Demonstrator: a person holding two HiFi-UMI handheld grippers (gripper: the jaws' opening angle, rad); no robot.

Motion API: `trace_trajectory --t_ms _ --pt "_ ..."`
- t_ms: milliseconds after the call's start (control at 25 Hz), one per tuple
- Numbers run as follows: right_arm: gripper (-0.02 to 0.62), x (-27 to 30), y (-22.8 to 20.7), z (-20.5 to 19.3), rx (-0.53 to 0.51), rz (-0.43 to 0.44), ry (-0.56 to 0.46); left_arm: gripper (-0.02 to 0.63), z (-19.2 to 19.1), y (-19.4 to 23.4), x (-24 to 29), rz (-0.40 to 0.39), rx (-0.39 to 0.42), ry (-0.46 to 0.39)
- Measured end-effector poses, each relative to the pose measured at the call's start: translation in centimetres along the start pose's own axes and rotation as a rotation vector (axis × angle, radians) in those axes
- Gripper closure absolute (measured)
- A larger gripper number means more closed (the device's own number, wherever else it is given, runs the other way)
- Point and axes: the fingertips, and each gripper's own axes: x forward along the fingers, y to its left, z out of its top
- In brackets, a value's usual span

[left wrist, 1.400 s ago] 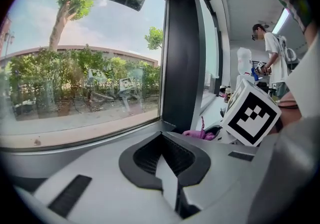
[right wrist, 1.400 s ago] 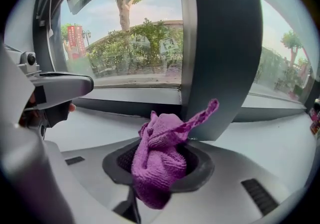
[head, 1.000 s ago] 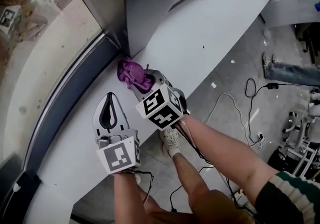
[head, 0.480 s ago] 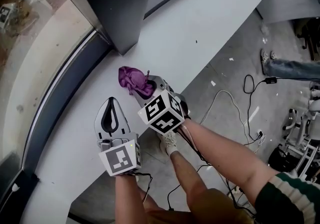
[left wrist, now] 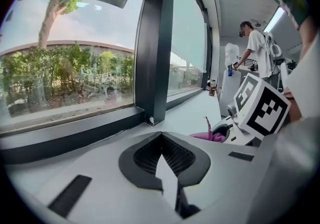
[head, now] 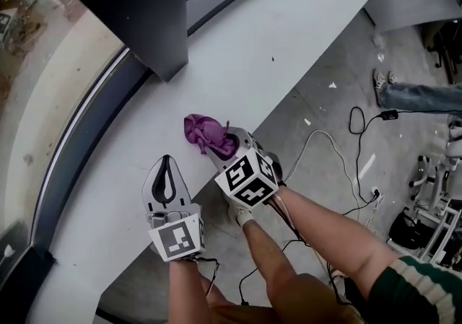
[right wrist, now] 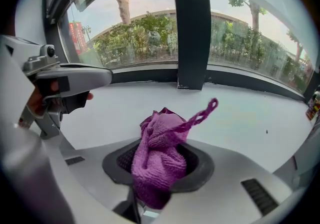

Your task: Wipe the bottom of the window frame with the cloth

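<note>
Two grippers are held side by side over the room-side edge of the white sill (head: 289,34), each carrying one marker cube at its near end. The left gripper (head: 167,164) has its jaws closed tip to tip, leaving only the hollow between the ribbed pads, and nothing is in them. Just beside it, the right gripper (head: 219,143) has its jaws pressed onto the one purple cloth (right wrist: 159,155). The cloth is bunched into a wad that stands up out of the jaws, with a single thin loop (right wrist: 200,113) sticking out to the right. It hangs over the sill close to that room-side edge; whether it touches the surface cannot be told.

Farther across the sill, along its window-side edge, runs the dark bottom of the window frame (head: 79,146), well apart from the cloth. One dark upright post (head: 137,5) stands on that strip and parts two glass panes, one on each side of it. Off the sill's room-side edge lies grey floor (head: 339,99) with loose cables (head: 325,143)
</note>
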Motion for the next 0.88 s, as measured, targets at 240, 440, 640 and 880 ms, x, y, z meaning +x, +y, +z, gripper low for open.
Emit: trace_trajectory --t_ms 240,440,640,880 --pt "0.451 -1.8 0.5 -2.9 0.039 0.009 0.033 0.603 -0.3 -1.2 -1.0 0.009 -0.027 0.006" --pt "0.451 -2.7 1.9 -4.5 0.060 0.024 0.049 0.603 -1.0 -2.5 -1.8 0.007 -0.042 0.015" --pt "0.451 -3.4 2.3 -6.1 0.079 0.013 0.060 0.603 -1.9 -2.7 -2.1 0.009 -0.056 0.023" --pt "0.451 -3.1 2.6 -6.6 0.062 0.001 0.059 0.603 -2.5 -3.0 -2.3 0.003 -0.058 0.020"
